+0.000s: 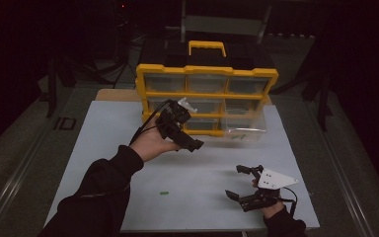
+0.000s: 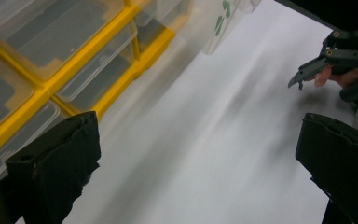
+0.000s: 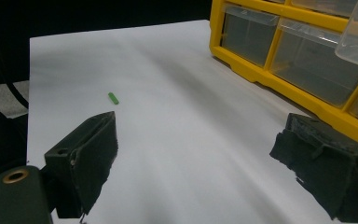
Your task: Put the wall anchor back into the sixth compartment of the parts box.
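Organizer: a yellow drawer cabinet with a handle on top stood at the upper centre of the high view, at the far edge of the white sheet; its clear drawers sat in rows; what most of them held could not be told.
Pulled drawer: one clear drawer at the lower right of the cabinet stuck out over the sheet; small green pieces lay inside it; in the left gripper view it showed at the top centre with green pieces visible through its wall.
Loose piece: a small green piece lay alone on the sheet at the lower centre of the high view, well apart from the cabinet; in the right gripper view it sat at the upper left.
Left claw: the left gripper was held up in the left hand at the centre of the high view, just in front of the cabinet; its jaws stood wide apart at the frame's two lower corners in its own view, with nothing between them.
Right claw: the right gripper sat low at the lower right of the high view, over the sheet; its jaws were spread wide and held nothing.
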The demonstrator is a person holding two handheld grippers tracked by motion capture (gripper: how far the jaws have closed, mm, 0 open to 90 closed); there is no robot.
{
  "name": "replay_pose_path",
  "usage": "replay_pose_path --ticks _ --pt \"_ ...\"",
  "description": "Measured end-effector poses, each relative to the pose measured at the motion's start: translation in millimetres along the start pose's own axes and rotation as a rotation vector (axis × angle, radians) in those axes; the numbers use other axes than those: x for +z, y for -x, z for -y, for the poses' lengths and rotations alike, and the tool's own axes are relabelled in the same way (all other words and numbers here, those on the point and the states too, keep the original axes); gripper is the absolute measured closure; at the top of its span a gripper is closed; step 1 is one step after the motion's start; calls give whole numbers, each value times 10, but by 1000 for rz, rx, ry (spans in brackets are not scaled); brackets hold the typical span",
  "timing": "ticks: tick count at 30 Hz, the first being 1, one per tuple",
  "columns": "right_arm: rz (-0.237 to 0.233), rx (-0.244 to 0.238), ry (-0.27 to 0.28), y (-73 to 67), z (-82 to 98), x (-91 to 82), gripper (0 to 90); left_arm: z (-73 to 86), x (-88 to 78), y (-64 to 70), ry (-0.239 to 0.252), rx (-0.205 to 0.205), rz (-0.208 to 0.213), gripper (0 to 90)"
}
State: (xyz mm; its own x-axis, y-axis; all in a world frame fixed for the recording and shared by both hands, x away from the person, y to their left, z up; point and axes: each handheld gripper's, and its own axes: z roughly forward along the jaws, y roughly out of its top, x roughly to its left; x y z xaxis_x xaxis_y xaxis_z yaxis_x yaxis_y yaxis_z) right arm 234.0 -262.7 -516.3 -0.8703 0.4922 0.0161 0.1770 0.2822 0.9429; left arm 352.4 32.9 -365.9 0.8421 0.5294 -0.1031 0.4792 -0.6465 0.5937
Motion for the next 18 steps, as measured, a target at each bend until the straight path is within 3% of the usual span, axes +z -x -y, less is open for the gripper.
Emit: replay_pose_path --ticks 18 --pt "-1 -1 -4 4 5 8 108 410 -27 -11 -16 19 -10 0"
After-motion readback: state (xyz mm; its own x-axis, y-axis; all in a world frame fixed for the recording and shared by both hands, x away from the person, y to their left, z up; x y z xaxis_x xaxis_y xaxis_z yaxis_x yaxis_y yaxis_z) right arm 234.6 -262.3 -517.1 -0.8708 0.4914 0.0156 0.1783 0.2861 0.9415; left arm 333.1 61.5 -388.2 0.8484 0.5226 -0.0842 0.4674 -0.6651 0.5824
